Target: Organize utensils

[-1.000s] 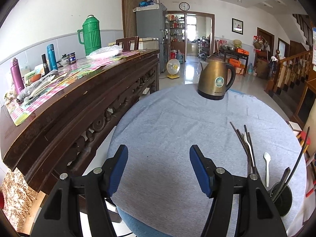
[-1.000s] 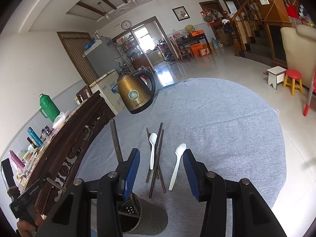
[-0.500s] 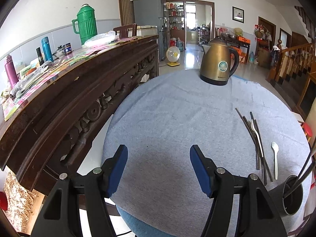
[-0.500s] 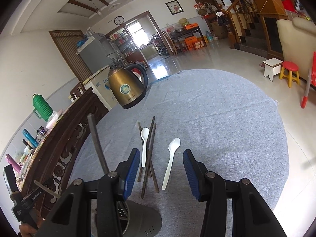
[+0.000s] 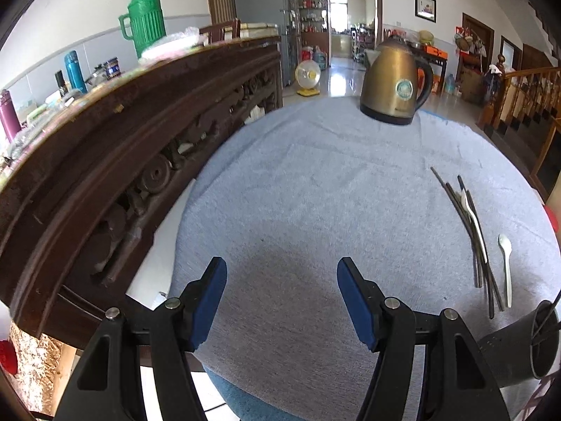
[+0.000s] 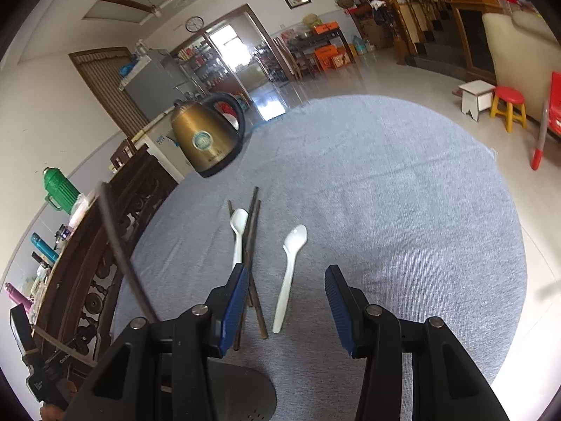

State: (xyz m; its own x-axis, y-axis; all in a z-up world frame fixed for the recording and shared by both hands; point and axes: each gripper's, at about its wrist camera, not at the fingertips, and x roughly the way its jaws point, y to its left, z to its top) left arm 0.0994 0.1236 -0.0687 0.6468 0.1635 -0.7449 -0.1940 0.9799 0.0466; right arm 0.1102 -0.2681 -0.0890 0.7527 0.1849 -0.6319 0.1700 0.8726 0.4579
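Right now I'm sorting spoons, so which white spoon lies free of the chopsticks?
The spoon between the right gripper's open fingers; the other spoon rests on the chopsticks.

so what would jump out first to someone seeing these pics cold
Probably the bronze kettle standing at the far edge of the round grey-clothed table. Next, the loose utensils on the cloth: dark chopsticks bundled with one white spoon, a second white spoon lying apart beside them. The right claw hangs open just short of that second spoon.
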